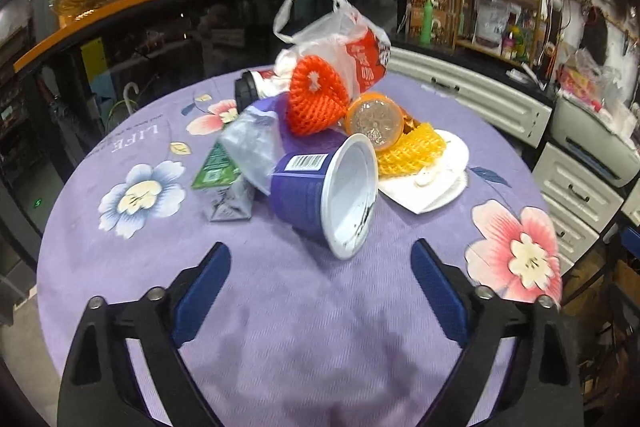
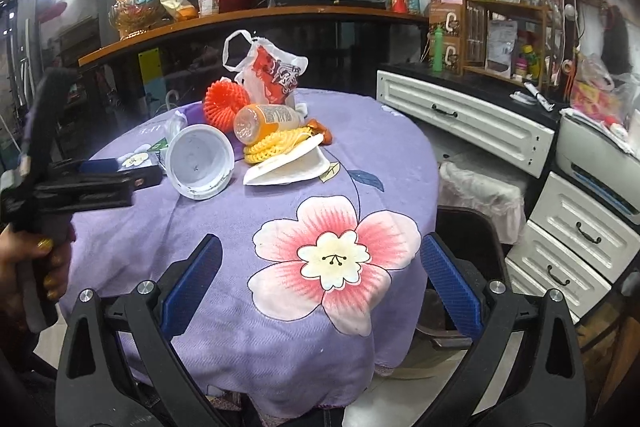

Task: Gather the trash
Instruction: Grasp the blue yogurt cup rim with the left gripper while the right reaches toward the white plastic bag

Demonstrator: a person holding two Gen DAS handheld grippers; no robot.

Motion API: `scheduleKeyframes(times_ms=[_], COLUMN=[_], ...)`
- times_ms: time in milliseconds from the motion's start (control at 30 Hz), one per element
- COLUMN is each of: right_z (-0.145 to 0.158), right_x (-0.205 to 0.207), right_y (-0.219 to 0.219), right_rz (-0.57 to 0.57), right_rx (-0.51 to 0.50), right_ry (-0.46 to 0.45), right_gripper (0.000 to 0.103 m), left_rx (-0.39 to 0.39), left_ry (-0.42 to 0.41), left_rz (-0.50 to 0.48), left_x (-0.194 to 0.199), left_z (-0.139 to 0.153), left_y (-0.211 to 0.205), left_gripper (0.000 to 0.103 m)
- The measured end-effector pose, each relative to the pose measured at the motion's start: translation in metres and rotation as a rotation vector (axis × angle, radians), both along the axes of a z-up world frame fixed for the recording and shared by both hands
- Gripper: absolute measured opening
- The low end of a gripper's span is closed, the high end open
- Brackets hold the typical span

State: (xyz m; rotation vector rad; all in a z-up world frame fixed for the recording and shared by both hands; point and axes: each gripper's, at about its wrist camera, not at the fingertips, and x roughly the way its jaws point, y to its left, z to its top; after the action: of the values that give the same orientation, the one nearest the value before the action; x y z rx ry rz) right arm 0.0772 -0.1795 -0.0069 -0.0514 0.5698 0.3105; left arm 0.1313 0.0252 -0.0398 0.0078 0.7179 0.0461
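I'm lining up my left gripper (image 1: 320,267) on the tipped cup (image 1: 324,195) fronting the trash pile mid-table (image 1: 120,267), both jaws wide open and empty (right gripper (image 2: 320,263) hangs back), next I close on its rim.

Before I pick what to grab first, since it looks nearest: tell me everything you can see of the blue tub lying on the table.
The blue tub is a tapered, ribbed container that looks like plastic, blue outside with a barcode label near its rim and white inside with dark smears. It lies tipped on its side on the purple flowered tablecloth, lidless mouth facing the cameras. It sits at the near edge of the trash pile, against a crumpled silvery wrapper, with a yellow foam net close behind. Neither gripper touches it.
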Motion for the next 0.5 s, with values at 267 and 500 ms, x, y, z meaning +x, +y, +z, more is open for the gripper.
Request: scheduleKeyframes(times_ms=[267,500], right_z=[-0.005,-0.006], right_x=[0.006,0.016], right_y=[-0.004,-0.001], right_rz=[0.001,0.020], right_rx=[0.002,0.004], right_ry=[0.012,0.022], right_gripper=[0.098,0.098], left_rx=[-0.013,-0.042], left_ry=[0.101,0.122], left_rz=[0.085,0.107], left_x=[0.044,0.046], left_z=[-0.018,-0.025], left_y=[0.005,0.008], left_gripper=[0.056,0.022])
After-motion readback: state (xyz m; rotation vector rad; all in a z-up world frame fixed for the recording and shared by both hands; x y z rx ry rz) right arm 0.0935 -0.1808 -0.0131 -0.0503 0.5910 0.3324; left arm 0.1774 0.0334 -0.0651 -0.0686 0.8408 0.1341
